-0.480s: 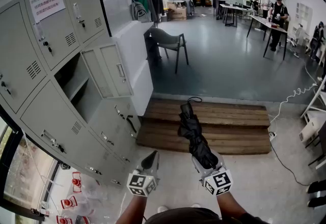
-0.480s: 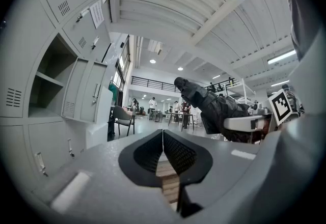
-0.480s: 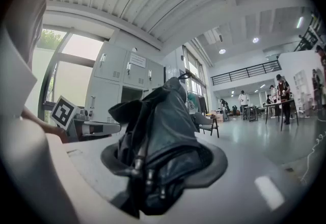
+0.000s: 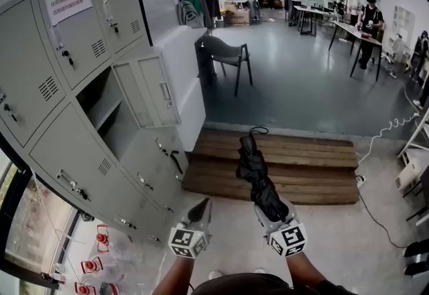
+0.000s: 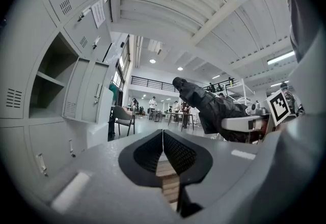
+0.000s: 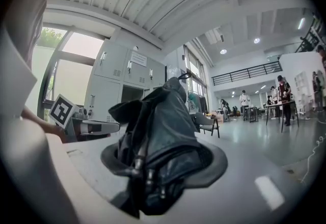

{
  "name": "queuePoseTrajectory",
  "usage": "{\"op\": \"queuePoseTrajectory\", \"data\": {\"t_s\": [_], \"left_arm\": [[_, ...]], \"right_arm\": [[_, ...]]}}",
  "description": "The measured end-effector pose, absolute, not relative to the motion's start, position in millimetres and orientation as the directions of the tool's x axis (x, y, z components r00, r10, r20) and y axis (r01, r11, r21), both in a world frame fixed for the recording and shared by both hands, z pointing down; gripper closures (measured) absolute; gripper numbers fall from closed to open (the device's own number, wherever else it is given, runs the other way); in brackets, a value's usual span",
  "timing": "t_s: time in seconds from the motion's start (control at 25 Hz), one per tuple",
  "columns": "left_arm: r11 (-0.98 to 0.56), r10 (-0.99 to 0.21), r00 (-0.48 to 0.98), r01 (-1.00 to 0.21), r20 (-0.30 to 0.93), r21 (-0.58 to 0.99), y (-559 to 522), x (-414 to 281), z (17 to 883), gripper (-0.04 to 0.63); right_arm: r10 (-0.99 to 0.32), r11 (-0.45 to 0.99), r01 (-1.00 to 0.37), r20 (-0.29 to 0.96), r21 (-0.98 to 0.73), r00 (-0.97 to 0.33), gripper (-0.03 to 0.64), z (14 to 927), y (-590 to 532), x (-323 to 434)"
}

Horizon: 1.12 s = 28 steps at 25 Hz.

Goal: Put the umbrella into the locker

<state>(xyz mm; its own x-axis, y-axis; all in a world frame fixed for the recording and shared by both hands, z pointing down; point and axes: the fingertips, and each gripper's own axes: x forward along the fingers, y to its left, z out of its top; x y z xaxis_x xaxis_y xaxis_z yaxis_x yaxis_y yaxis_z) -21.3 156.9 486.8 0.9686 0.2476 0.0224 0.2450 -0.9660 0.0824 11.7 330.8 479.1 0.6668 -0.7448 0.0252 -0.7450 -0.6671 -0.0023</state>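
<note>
A folded black umbrella sticks forward out of my right gripper, which is shut on its lower end; the right gripper view shows the dark fabric filling the jaws. My left gripper is beside it, shut, with nothing between its fingertips, which meet in the left gripper view. The grey lockers stand at the left. One locker is open, its door swung out toward the room. The umbrella is to the right of the open locker and apart from it.
A wooden pallet lies on the floor ahead of the grippers. A grey chair stands beyond the locker door. People and tables are at the far end of the hall. A white cable runs at the right.
The view has shifted slightly; the lockers and the open door now sit a bit further right in the head view. Both grippers keep their places and the umbrella stays held.
</note>
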Motion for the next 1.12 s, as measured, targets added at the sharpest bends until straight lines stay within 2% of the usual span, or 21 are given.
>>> {"op": "queuePoseTrajectory", "data": {"t_s": [0.56, 1.12], "left_arm": [[-0.968, 0.237, 0.971, 0.236, 0.007, 0.089, 129.2, -33.2, 484.3, 0.591], [-0.976, 0.206, 0.979, 0.205, 0.005, 0.07, 51.7, -53.7, 490.6, 0.591]], "right_arm": [[-0.775, -0.629, -0.777, -0.056, -0.033, 0.63, 0.383, 455.7, 290.3, 6.1], [-0.786, -0.617, -0.786, -0.022, -0.027, 0.618, 0.383, 470.0, 215.4, -11.6]]}}
